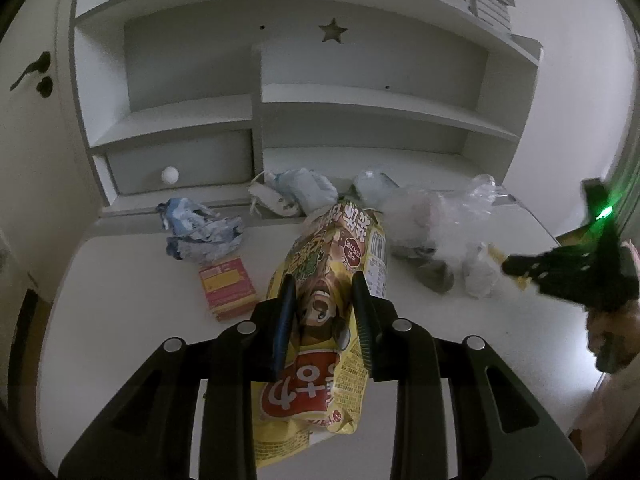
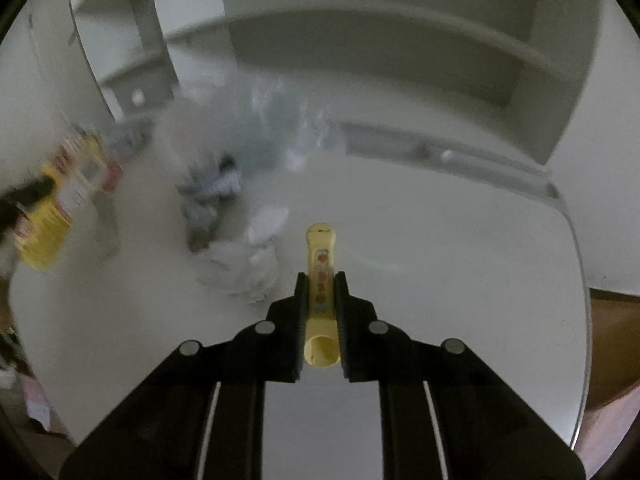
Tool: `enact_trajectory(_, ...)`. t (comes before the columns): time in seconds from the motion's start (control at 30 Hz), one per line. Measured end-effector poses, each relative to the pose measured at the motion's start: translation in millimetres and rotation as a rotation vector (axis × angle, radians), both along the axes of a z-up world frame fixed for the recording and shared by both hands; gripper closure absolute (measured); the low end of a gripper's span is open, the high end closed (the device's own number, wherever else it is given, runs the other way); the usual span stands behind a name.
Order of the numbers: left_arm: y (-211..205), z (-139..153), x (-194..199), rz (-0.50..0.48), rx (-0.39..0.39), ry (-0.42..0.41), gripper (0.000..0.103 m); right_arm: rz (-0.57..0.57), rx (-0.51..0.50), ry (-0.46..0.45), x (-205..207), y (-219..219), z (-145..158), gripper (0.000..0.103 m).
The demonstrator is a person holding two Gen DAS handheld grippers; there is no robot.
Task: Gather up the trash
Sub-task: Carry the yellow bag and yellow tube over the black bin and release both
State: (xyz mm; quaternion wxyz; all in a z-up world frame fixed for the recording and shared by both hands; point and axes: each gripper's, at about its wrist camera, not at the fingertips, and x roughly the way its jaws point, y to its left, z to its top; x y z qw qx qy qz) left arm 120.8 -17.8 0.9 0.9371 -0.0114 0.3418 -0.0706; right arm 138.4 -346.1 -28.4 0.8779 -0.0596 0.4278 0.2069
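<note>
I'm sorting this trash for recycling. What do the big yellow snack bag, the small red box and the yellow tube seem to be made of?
Yellow snack bag, held in the left gripper: glossy printed plastic film, judging by its sheen and creases.
Small red box on the desk: probably matte printed cardboard, with flat faces and crisp edges.
Yellow tube, in the right gripper: hollow, smooth, printed; stiff paper or plastic, unclear.
</note>
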Motion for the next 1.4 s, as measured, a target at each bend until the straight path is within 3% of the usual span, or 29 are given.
enact_trajectory(0.07,-6.0,1.0,0.2,-0.007,0.003,0.000,0.075,-0.019,0.019,-0.020,-8.2,-10.9,6.5,0.089)
enact_trajectory(0.23,-27.9,1.1,-0.9,-0.034,0.023,0.003,0.075,-0.029,0.033,0.038,-15.2,-23.9,-19.0,0.089)
enact_trajectory(0.47,-92.3,18.6,-11.1,-0.130,0.048,-0.031,0.075,-0.097,0.120,-0.048,-63.2,-83.7,12.3,0.089)
enact_trajectory(0.63,-193.3,28.4,-24.1,-0.336,0.032,-0.056,0.075,-0.233,0.113,-0.080,-129.9,-175.9,24.5,0.089)
enact_trajectory(0.8,-339.3,15.0,-69.4,-0.668,0.015,-0.022,0.075,-0.455,0.135,-0.042,-208.1,-287.0,9.5,0.089)
enact_trajectory(0.87,-393.6,2.1,-96.7,-0.778,0.046,-0.018,0.075,-0.548,0.139,0.005,-237.2,-329.5,-9.7,0.089)
enact_trajectory(0.93,-441.0,-19.0,-119.8,-0.889,0.042,0.045,0.075,-0.590,0.149,0.061,-256.4,-356.3,-31.5,0.089)
enact_trajectory(0.97,-464.3,-34.8,-131.3,-0.939,0.053,0.087,0.075,-0.609,0.145,0.100,-264.5,-366.8,-49.4,0.089)
enact_trajectory(1.03,-499.5,-70.0,-150.8,-0.998,0.117,0.144,0.086,-0.634,0.170,0.225,-276.9,-389.6,-102.1,0.089)
enact_trajectory(1.07,-514.4,-92.6,-158.1,-1.017,0.159,0.188,0.088,-0.638,0.185,0.292,-280.0,-394.6,-131.3,0.089)
enact_trajectory(1.1,-525.2,-111.6,-165.1,-1.030,0.199,0.210,0.103,-0.639,0.195,0.341,-281.7,-396.8,-152.5,0.089)
enact_trajectory(1.17,-542.2,-150.9,-176.7,-1.067,0.256,0.270,0.103,-0.632,0.213,0.452,-285.8,-399.9,-205.5,0.089)
enact_trajectory(1.27,-565.9,-200.4,-182.0,-1.119,0.281,0.365,0.103,-0.670,0.286,0.544,-285.6,-410.6,-258.3,0.089)
enact_trajectory(1.4,-598.0,-246.6,-170.4,-1.130,0.329,0.456,0.103,-0.708,0.340,0.589,-285.4,-419.5,-288.6,0.089)
